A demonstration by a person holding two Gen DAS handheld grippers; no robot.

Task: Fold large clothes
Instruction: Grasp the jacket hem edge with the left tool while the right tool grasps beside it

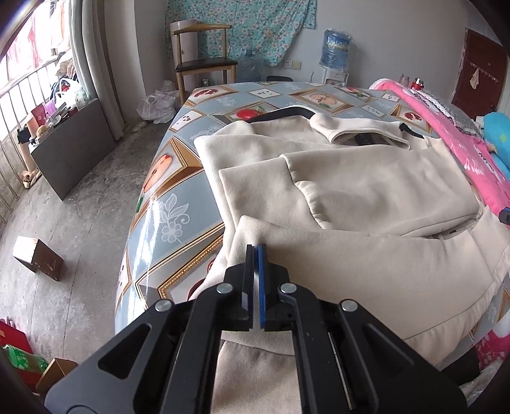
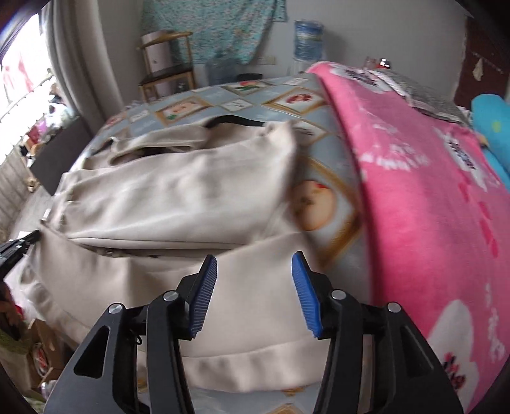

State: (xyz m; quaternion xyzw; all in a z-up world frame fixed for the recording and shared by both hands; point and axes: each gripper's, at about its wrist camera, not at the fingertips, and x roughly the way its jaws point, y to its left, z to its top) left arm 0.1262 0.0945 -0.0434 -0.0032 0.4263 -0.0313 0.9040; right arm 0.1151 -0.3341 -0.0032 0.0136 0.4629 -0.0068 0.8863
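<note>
We are over a bench (image 1: 178, 191) covered in a glossy oilcloth printed with framed fruit and flowers, in a room with a bare concrete floor (image 1: 79, 197). Beyond the jaws stand a wooden chair (image 1: 204, 60), a floral cloth (image 1: 242, 25) hung on the wall and a water dispenser bottle (image 1: 334, 47). A pink blanket (image 2: 430, 191) lies along the bench to the right of the jaws.

The left wrist view is sharp and gives us the floor, a brown box (image 1: 38, 258) down there and the window railing off to the left; the right wrist view is blurred and gives us far more of the pink blanket.

The cream hooded jacket (image 1: 350, 191) lies partly folded on the bench, stretching away ahead of both pairs of jaws, its hem hanging over the near edge. Our left gripper (image 1: 256, 248) has its jaws pressed together, pinching a fold of the jacket's near left edge. Our right gripper (image 2: 255, 258) has its jaws spread, the jacket's lower panel showing between and under them, nothing pinched.
</note>
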